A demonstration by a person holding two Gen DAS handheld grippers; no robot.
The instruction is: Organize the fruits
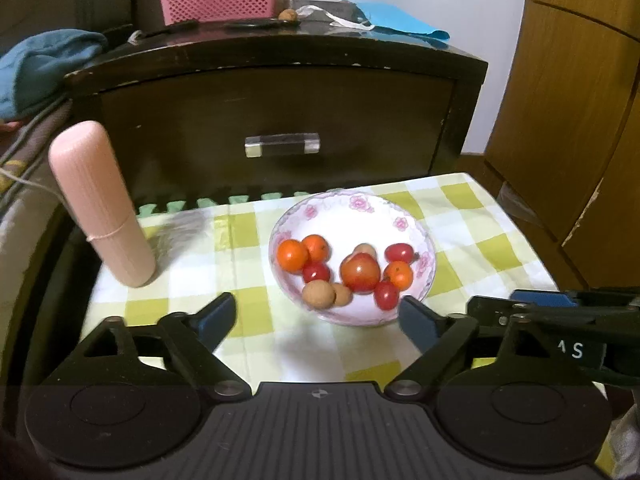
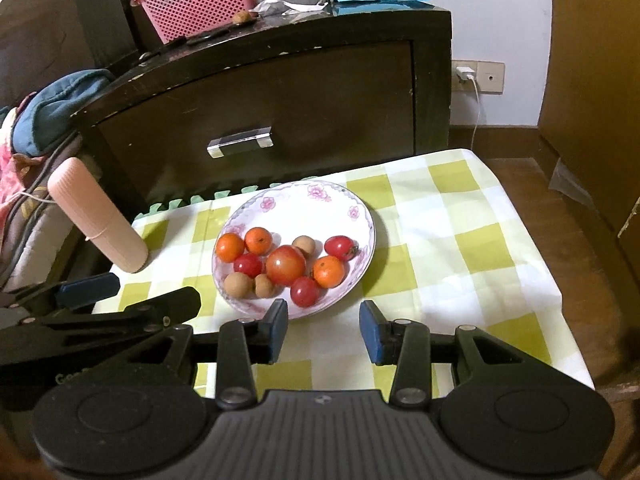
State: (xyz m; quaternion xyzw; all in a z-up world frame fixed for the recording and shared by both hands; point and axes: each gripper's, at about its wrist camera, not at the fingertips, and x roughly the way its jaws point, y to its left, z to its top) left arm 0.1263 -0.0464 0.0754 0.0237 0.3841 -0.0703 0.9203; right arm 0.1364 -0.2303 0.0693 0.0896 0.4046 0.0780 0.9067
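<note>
Floral bowl on checked cloth, holding three oranges, three small red tomatoes, three brown longans, one large tomato. Pink cylinder far left. Left gripper and right gripper: both spread apart, empty, near side of bowl

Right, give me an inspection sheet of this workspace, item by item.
Surface: green-and-white checked cloth covers the table.
Job's things: floral bowl holds small oranges, red tomatoes and brown longans, mixed.
Clutter: pink case stands tilted left of the bowl.
Grippers: left gripper open, empty; right gripper open, empty; both short of the bowl.
Cables: white charger cable at the wall socket.
Surroundings: dark nightstand behind, pink basket on top.
</note>
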